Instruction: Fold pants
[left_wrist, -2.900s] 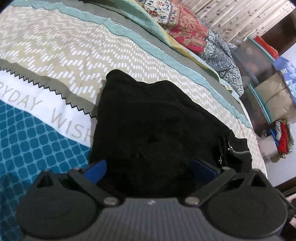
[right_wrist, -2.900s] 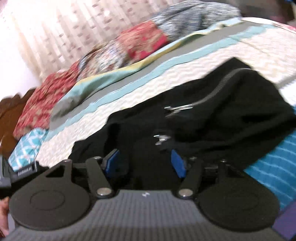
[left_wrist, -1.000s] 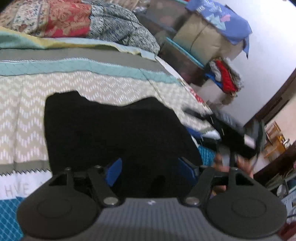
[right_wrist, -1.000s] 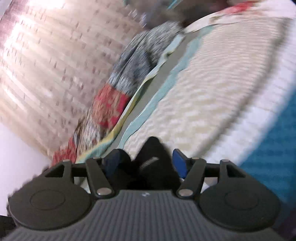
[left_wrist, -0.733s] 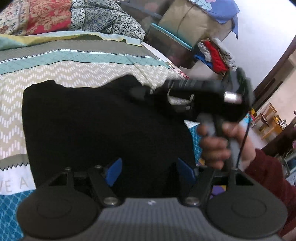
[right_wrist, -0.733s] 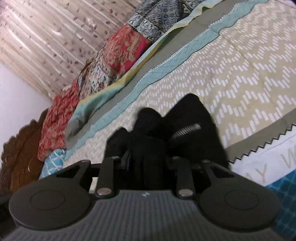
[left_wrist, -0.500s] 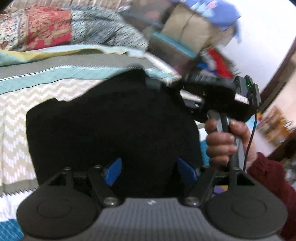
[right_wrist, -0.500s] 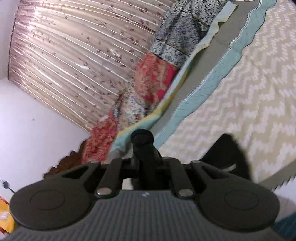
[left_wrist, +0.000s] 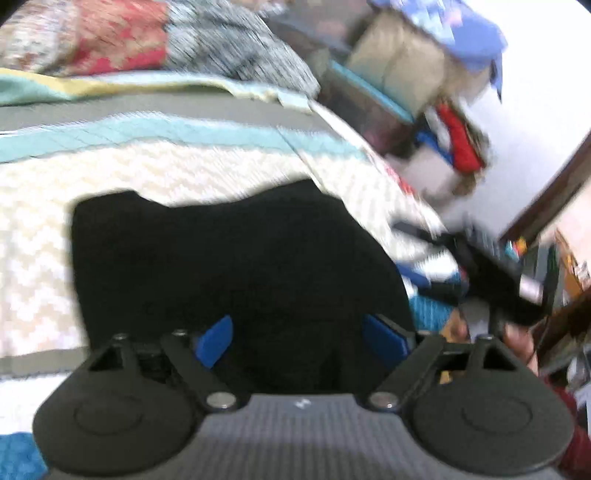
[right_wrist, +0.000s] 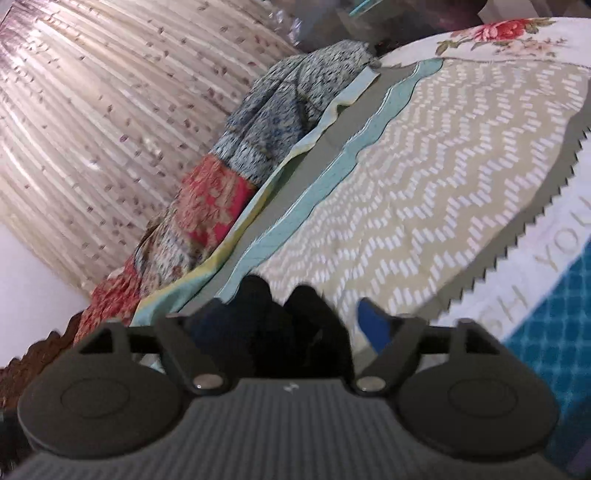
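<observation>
Releasing now: both the left gripper (left_wrist: 297, 341) and right gripper (right_wrist: 295, 328) are opening, black pants (left_wrist: 229, 266) between the jaws but unclamped. Pants lie as a folded bundle mid-bed (left_wrist: 155, 170), toward its right edge. Next, probably one more fold or smoothing; needs a fresh grip on an edge.

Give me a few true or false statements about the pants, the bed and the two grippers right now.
1. The black pants lie on the patterned bedspread. True.
2. The pants are white. False: they are black.
3. The left gripper is clamped shut. False: its jaws are opening, over the pants.
4. A curtain hangs behind the bed. True.
5. The right gripper is opening, with black fabric between its jaws. True.
</observation>
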